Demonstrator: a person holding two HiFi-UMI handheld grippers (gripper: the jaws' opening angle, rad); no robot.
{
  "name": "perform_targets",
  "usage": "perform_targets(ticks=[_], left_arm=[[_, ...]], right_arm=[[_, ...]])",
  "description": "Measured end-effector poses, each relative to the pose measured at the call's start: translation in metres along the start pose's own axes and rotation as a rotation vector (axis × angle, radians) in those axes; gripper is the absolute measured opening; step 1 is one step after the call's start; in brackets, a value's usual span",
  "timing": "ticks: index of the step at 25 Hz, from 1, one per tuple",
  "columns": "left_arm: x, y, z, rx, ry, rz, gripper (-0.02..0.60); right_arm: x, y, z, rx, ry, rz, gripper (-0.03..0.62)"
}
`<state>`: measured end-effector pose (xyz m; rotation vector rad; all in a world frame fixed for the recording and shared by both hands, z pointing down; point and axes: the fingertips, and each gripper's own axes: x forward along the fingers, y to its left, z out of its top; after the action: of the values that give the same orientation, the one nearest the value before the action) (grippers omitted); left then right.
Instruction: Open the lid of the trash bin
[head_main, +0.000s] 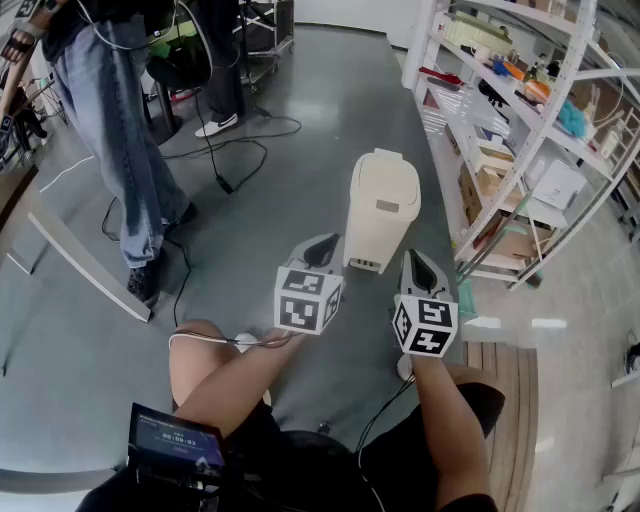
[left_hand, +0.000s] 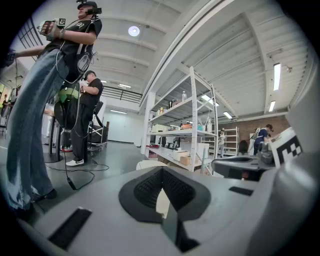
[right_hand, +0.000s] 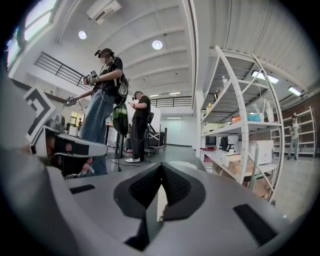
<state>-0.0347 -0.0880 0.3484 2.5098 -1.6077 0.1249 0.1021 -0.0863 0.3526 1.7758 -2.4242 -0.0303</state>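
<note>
Head view: a cream bin (head_main: 383, 205) stands upright on the grey floor (head_main: 300, 140), just left of a white shelf rack (head_main: 520, 130). Its lid (head_main: 386, 168) is down, closed over the body.

Left tongs (head_main: 322, 243) — held low, pointing at the bin's lower left side, close beside it; contact cannot be made out. In the left gripper view the tongs (left_hand: 161, 171) are brought together at the tips with nothing gripped between them. Only a sliver of the cream bin (left_hand: 149, 164) shows beyond them.

Right tongs (head_main: 413, 258) — pointing at the bin's lower right corner, likewise close beside it. In the right gripper view these tongs (right_hand: 161, 168) are also closed tip to tip and empty, with the bin's top (right_hand: 184, 164) visible just past them.

Each gripper carries a marker cube (head_main: 308, 298) near the person's hand, and the two cubes sit side by side below the bin.

Background: a standing person in jeans (head_main: 120, 150) at upper left, well apart from the bin, with a black cable (head_main: 215, 155) trailing over the floor between them.
</note>
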Motion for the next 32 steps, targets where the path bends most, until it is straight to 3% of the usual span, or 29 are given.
perform_targets(ticks=[8,32], left_arm=[[0.016,-0.004,0.007,0.002,-0.032,0.013,0.000],[0.076,0.022,0.001,-0.012,-0.001,0.004,0.000]], right_arm=[[0.014,-0.025,-0.006,0.047,0.008,-0.014,0.005],[0.062,-0.029,-0.007,-0.006,0.039,0.017,0.005]])
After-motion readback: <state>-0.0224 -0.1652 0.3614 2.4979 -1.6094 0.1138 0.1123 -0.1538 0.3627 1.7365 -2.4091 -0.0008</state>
